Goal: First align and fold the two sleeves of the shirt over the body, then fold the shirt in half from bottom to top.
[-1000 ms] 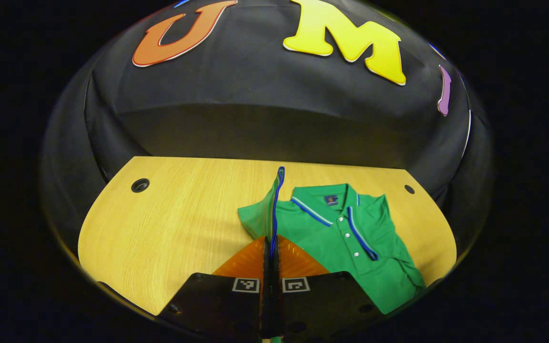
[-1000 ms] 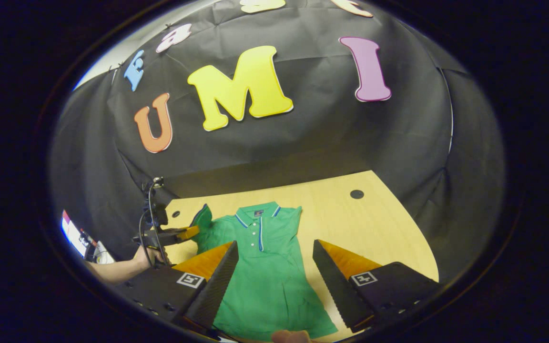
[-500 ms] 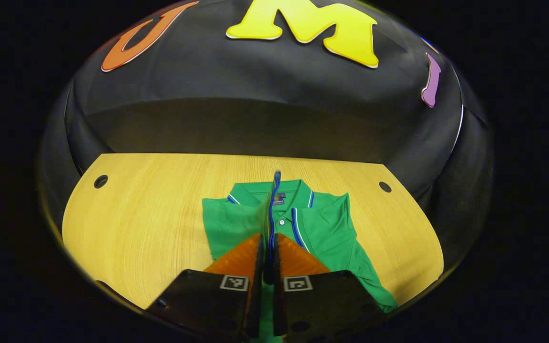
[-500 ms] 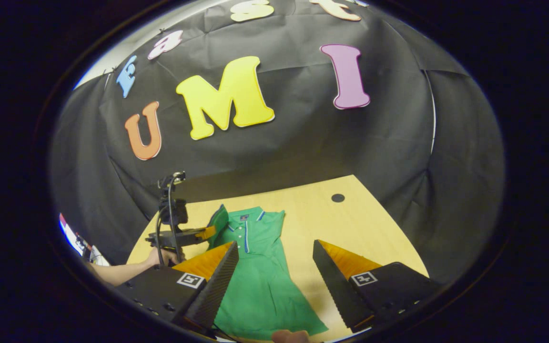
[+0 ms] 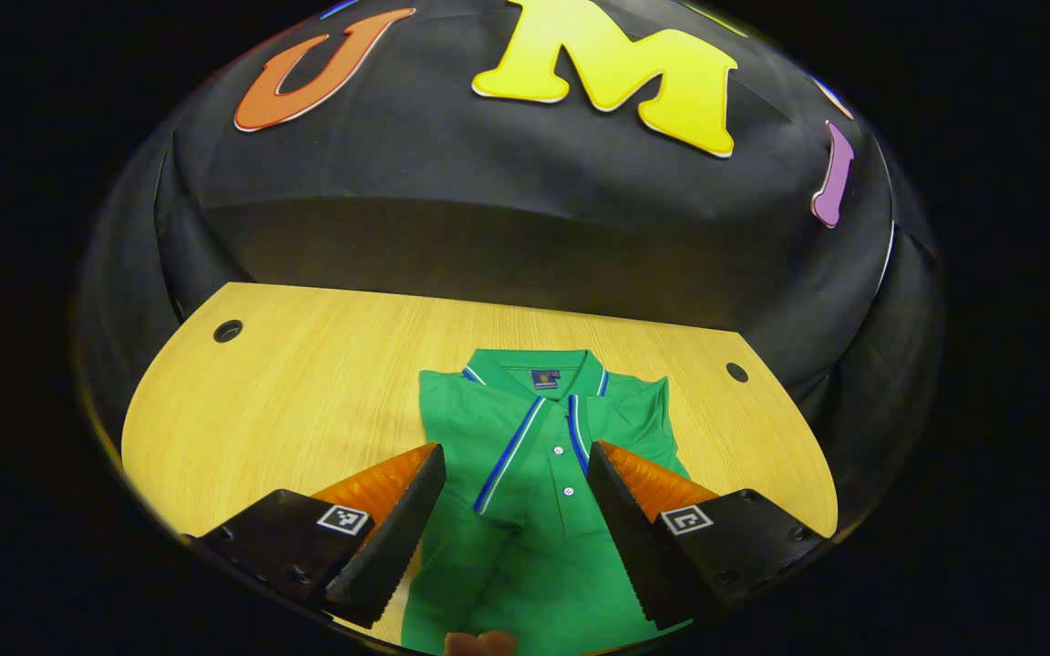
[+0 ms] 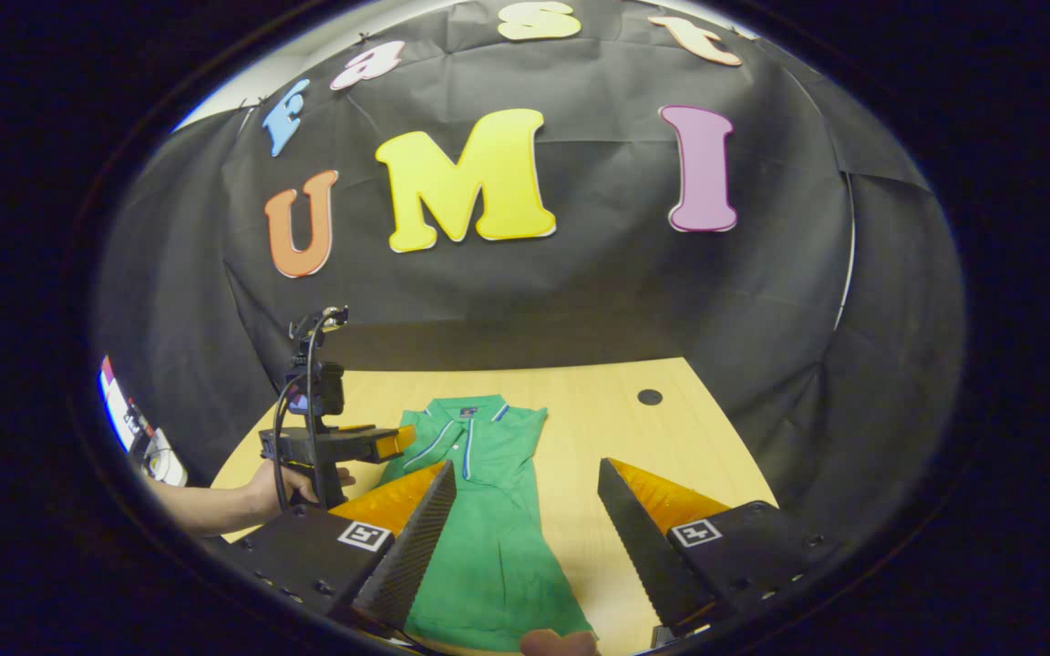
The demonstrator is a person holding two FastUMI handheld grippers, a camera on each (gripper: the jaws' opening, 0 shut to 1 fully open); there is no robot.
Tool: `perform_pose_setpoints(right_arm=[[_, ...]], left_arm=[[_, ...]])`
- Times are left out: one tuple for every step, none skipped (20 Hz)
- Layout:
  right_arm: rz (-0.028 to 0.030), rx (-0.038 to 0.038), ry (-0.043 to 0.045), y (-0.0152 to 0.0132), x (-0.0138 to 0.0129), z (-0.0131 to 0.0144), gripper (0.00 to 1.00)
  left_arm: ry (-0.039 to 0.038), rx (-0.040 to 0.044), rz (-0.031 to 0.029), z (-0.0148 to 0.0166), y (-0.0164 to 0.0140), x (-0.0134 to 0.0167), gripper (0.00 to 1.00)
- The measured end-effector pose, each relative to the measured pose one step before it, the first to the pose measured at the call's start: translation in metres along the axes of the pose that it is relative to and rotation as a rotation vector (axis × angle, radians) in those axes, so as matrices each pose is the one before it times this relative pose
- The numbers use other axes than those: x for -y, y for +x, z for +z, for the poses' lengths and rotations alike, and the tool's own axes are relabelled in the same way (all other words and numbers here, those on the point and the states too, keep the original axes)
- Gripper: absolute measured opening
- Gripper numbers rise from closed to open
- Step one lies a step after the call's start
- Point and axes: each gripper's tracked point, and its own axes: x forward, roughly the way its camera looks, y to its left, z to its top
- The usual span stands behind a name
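A green polo shirt (image 5: pixel 534 556) with blue-and-white trim lies face up on the wooden table (image 5: pixel 306 392), collar toward the far wall. Its left sleeve (image 5: pixel 475 428) rests flat across the chest, the striped cuff running slantwise beside the buttons. The other sleeve (image 5: pixel 648 419) is tucked in along the right side. My left gripper (image 5: pixel 514 446) hovers open above the chest, holding nothing. In the right gripper view, the shirt (image 6: pixel 479 528) stretches toward me, my right gripper (image 6: pixel 525 465) stands open over its lower right part, and the left gripper (image 6: pixel 386 441) hangs by the shirt's shoulder.
Round cable holes mark the table's far corners (image 5: pixel 227 331) (image 5: pixel 736 372) (image 6: pixel 649 396). The black cloth wall closes the back and sides. A person's hand (image 6: pixel 293 481) holds the left gripper's handle. Bare wood (image 6: pixel 616 437) lies to the right of the shirt.
My left gripper, shut on the raised sleeve cuff, carried it over the chest, then opened. The sleeve now lies flat on the body. The right gripper stayed open and barely shifted.
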Motion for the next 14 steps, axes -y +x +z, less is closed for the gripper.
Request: perform_pose_setpoints(right_arm=[[0.01526,0.00003,-0.00996,0.00160,-0.00287,-0.00141,0.96],[0.01050,-0.00617,-0.01236,0.00213,-0.00315,-0.00302,0.95],[0.00816,-0.00519,-0.01212,0.00188,-0.00260,-0.00186,0.95],[0.00739,-0.00319,-0.01058,0.00128,-0.00115,-0.00272,0.95],[0.00786,-0.00261,-0.01245,0.00034,-0.00070,-0.00347,0.95],[0.00725,0.00011,-0.01676,0.00131,0.00032,-0.00377,0.95],[-0.00041,-0.00350,-0.01855,0.00116,0.00256,-0.00468,0.95],[0.00271,-0.00817,-0.00981,-0.00070,0.00181,-0.00551,0.95],[0.01156,-0.01086,0.00069,0.00035,-0.00061,-0.00756,0.95],[0.01080,-0.01252,-0.00453,0.00046,0.00127,-0.00747,0.96],[0.01226,-0.00892,-0.01320,-0.00108,0.00097,-0.00720,0.96],[0.01516,-0.01023,-0.01776,-0.00137,0.00070,-0.00807,0.95],[0.01088,-0.00844,-0.01943,-0.00050,0.00052,-0.00871,0.96],[0.01286,-0.01919,-0.00851,-0.00049,0.00054,-0.00969,0.92]], left_arm=[[0.00147,0.00598,0.00995,-0.00052,-0.00943,-0.00592,1.00],[0.00834,0.00987,0.01030,-0.00103,-0.00901,-0.00659,1.00],[0.01318,0.00619,0.01163,-0.00105,-0.00933,-0.00714,1.00],[0.01168,0.00239,0.01263,-0.00259,-0.01045,-0.00718,1.00],[0.00568,0.00330,0.00767,-0.00271,-0.01028,-0.00467,1.00],[-0.00335,0.00385,0.00323,-0.00219,-0.01207,-0.00429,1.00],[-0.00675,0.00333,0.00304,-0.00208,-0.01208,-0.00290,1.00],[-0.00615,0.00379,0.00243,-0.00248,-0.01459,-0.00391,1.00],[-0.00340,0.00341,0.00586,-0.00290,-0.01316,-0.00462,1.00],[-0.00081,0.00039,0.00442,-0.00378,-0.01274,-0.00410,1.00],[0.00245,-0.00658,0.00205,-0.00637,-0.01284,-0.00332,1.00],[0.00415,-0.01088,-0.00024,-0.00836,-0.01189,-0.00274,1.00],[0.00943,-0.01803,-0.00527,-0.01109,-0.01187,-0.00216,1.00],[0.01393,-0.02292,-0.00447,-0.01308,-0.01055,-0.00174,0.99]])
